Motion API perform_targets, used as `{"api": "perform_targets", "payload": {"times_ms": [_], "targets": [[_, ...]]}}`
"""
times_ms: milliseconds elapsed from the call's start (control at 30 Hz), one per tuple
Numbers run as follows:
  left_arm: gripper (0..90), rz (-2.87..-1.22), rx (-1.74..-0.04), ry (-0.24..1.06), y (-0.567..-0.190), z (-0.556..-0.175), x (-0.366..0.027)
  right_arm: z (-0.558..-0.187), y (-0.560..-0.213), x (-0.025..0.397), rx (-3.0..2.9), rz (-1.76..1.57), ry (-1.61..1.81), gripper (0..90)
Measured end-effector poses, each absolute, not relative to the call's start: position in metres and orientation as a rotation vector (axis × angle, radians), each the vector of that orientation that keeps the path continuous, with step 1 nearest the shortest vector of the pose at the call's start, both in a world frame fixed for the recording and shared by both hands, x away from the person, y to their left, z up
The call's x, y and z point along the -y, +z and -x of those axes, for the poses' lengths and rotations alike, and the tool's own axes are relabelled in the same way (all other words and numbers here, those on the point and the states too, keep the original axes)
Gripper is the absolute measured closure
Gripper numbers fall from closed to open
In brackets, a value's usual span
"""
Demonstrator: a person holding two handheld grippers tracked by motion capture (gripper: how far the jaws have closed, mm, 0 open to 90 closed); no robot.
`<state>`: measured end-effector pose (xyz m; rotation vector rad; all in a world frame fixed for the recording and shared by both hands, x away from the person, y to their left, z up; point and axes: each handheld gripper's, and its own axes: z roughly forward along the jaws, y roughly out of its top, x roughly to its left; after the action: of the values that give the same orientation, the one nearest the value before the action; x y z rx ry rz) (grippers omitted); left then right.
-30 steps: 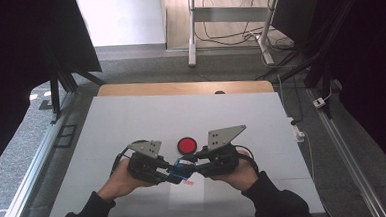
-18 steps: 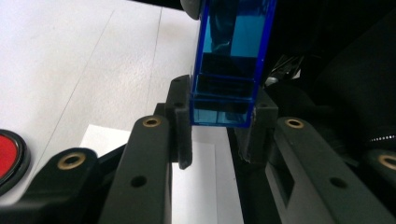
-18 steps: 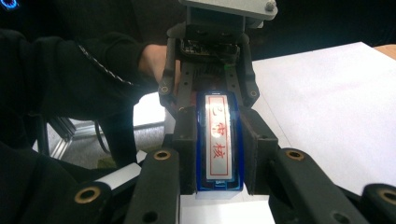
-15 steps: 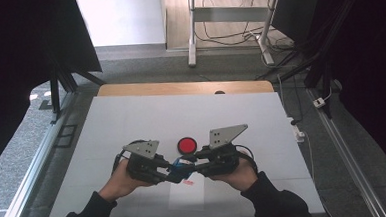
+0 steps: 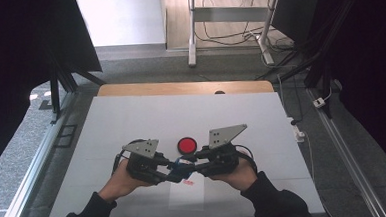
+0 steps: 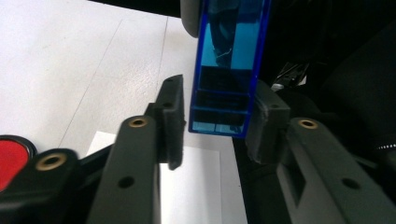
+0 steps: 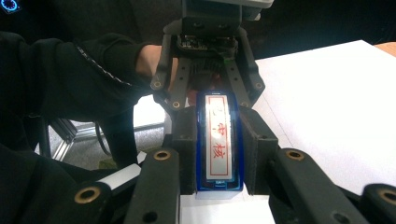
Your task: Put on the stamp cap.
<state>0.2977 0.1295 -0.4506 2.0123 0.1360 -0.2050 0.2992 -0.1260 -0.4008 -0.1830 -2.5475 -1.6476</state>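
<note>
Nearest the person, a white sheet [image 5: 186, 196] lies on the worktop [image 5: 131, 116]. Just above it the two grippers meet tip to tip. Right gripper [image 7: 218, 154]: fingers clamped on both sides of the blue stamp [image 7: 218, 140], red characters on its face. Left gripper [image 6: 215, 123]: fingers part open w/ the stamp's end between them, a gap on one side. Just beyond, a red round pad [image 5: 186, 145].

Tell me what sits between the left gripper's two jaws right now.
The blue stamp hangs there in the left gripper view: it touches one jaw, with a gap to the other. Below lies a white paper sheet. The right gripper clamps the stamp.
</note>
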Motion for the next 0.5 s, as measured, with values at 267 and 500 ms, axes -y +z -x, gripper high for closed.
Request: {"api": "perform_targets", "payload": {"times_ms": [267, 500], "targets": [[48.4, -2.037, -0.194, -0.162, -0.453, -0.293, -0.131, -0.300, -0.401, 0.127, 2.559, 0.194, -1.652, 71.5], [41.7, -2.055, -0.253, -0.120, -0.455, -0.287, -0.133, -0.299, -0.401, 0.127, 2.579, 0.195, -1.652, 71.5]]}}
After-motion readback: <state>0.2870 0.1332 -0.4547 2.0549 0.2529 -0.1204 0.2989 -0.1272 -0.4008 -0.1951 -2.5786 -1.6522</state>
